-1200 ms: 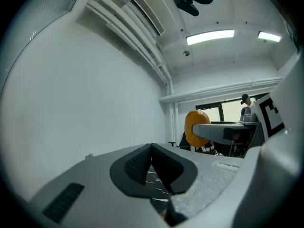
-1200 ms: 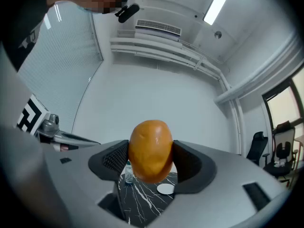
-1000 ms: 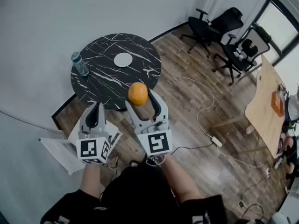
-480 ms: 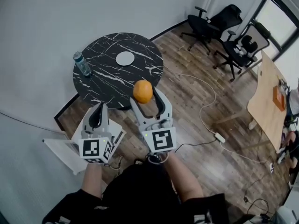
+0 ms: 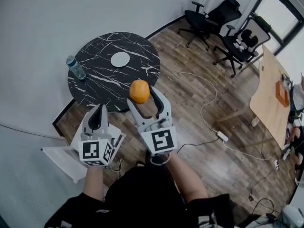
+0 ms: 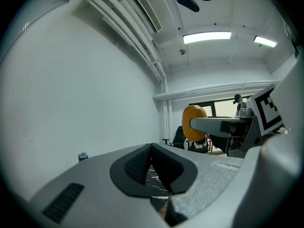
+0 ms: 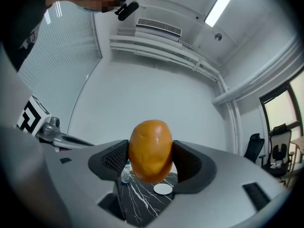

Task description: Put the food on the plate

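Observation:
An orange fruit is clamped between the pads of my right gripper, held in the air in front of the round black marble table. From the left gripper view the fruit shows at the right, with the right gripper's finger across it. A small white plate lies on the table's far half, bare. My left gripper hangs beside the right one, nearer the person, shut with nothing in it.
A water bottle stands at the table's left edge. Office chairs and a wooden desk are at the right. Cables and a power strip lie on the wood floor. A white wall is behind the table.
The view has shifted a little between frames. Both grippers stay in about the same place, and the fruit remains in the right gripper, still short of the table.

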`<state>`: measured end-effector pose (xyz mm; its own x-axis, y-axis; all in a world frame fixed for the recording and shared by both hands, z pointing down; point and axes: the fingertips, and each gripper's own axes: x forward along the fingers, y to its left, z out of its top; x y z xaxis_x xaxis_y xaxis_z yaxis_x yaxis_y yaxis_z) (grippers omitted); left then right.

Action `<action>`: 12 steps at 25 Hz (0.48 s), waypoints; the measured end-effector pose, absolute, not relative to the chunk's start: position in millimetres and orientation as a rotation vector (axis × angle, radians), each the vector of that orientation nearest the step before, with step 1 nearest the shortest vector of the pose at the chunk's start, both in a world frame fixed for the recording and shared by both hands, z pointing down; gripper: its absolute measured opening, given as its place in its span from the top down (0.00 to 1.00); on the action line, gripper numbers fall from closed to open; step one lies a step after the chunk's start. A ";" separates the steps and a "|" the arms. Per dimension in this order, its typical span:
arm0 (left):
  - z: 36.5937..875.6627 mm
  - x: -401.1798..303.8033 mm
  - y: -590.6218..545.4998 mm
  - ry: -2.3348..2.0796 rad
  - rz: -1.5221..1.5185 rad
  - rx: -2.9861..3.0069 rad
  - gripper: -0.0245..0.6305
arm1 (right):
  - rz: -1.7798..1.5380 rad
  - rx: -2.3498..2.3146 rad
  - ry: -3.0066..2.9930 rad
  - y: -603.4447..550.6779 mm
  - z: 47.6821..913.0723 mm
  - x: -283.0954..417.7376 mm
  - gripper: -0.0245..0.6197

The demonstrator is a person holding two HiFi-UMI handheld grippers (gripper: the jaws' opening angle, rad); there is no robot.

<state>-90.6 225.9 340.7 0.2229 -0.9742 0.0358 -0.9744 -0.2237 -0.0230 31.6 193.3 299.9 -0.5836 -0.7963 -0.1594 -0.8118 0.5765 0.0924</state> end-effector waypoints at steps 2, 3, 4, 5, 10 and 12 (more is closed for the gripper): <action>339.3 -87.3 212.4 -1.964 0.075 2.449 0.96 | 0.239 -1.373 2.703 178.8 298.3 34.9 0.53; 338.6 -86.0 204.5 -1.970 0.080 2.446 0.96 | 0.242 -1.365 2.704 170.9 296.5 36.5 0.53; 337.5 -85.0 195.8 -1.977 0.084 2.443 0.96 | 0.248 -1.356 2.706 162.6 294.5 37.9 0.53; 336.2 -84.1 186.4 -1.986 0.087 2.439 0.96 | 0.255 -1.346 2.711 153.7 292.7 39.4 0.53; 333.3 -74.2 139.4 -2.012 0.107 2.414 0.96 | 0.269 -1.290 2.756 105.8 288.5 50.3 0.53; 337.6 -70.1 121.6 -2.020 0.118 2.389 0.96 | 0.263 -1.271 2.780 86.7 291.2 56.5 0.53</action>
<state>-70.1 121.6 337.6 0.1645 -0.9842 0.0649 -0.9851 -0.1673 -0.0403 56.5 86.7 291.2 -0.6546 -0.7433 -0.1375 -0.7559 0.6427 0.1247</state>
